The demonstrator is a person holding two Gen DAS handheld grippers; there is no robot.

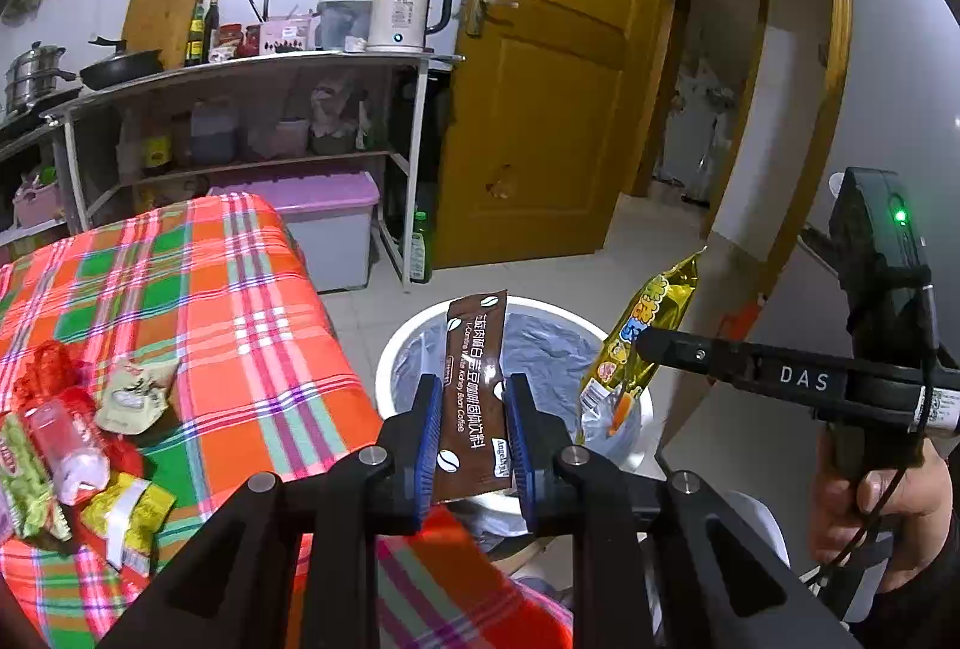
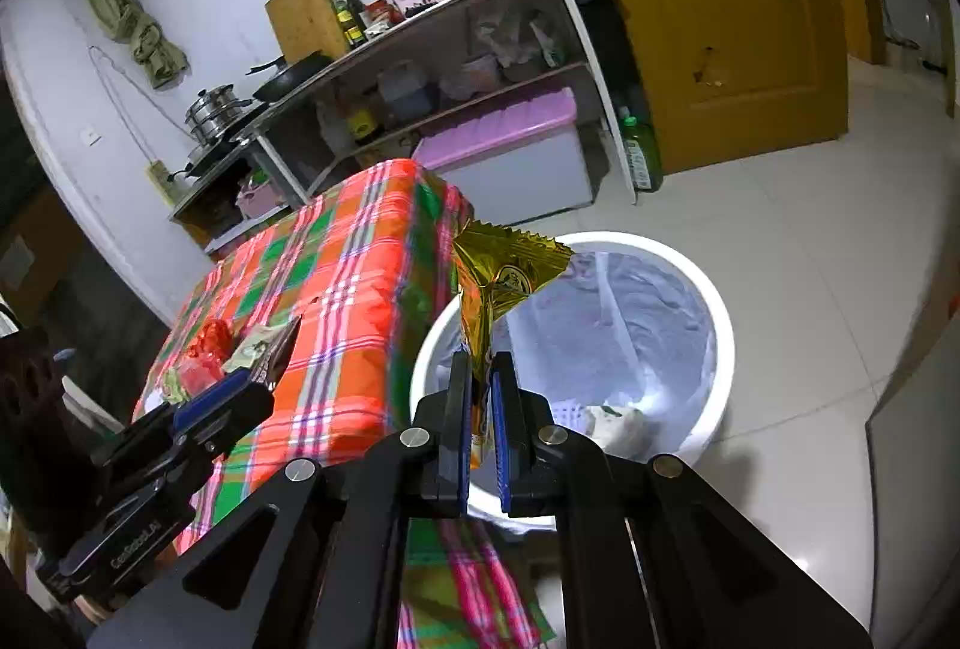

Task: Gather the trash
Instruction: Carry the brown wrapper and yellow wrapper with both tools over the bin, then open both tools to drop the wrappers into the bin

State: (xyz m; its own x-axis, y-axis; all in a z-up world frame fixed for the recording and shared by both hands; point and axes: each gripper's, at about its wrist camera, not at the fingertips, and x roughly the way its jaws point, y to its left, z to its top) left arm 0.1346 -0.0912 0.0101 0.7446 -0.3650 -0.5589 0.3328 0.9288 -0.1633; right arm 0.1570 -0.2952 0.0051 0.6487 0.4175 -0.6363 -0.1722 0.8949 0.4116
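Observation:
My left gripper (image 1: 474, 397) is shut on a brown coffee sachet (image 1: 474, 385) and holds it over the near rim of a white trash bin (image 1: 642, 409) lined with a clear bag. My right gripper (image 2: 483, 367) is shut on a gold snack wrapper (image 2: 498, 277), also above the bin (image 2: 717, 349). The right gripper also shows in the left wrist view (image 1: 645, 340), pinching the gold wrapper (image 1: 648, 325). Several more wrappers (image 1: 132, 394) and a small plastic bottle (image 1: 63, 439) lie on the plaid tablecloth (image 1: 240, 301).
The table stands left of the bin on a pale tiled floor (image 2: 810, 229). Behind are a kitchen shelf (image 1: 252, 66) with a kettle (image 1: 408, 12) and pans, a purple-lidded storage box (image 1: 330, 229), a green bottle (image 1: 421, 247) and a wooden door (image 1: 540, 78).

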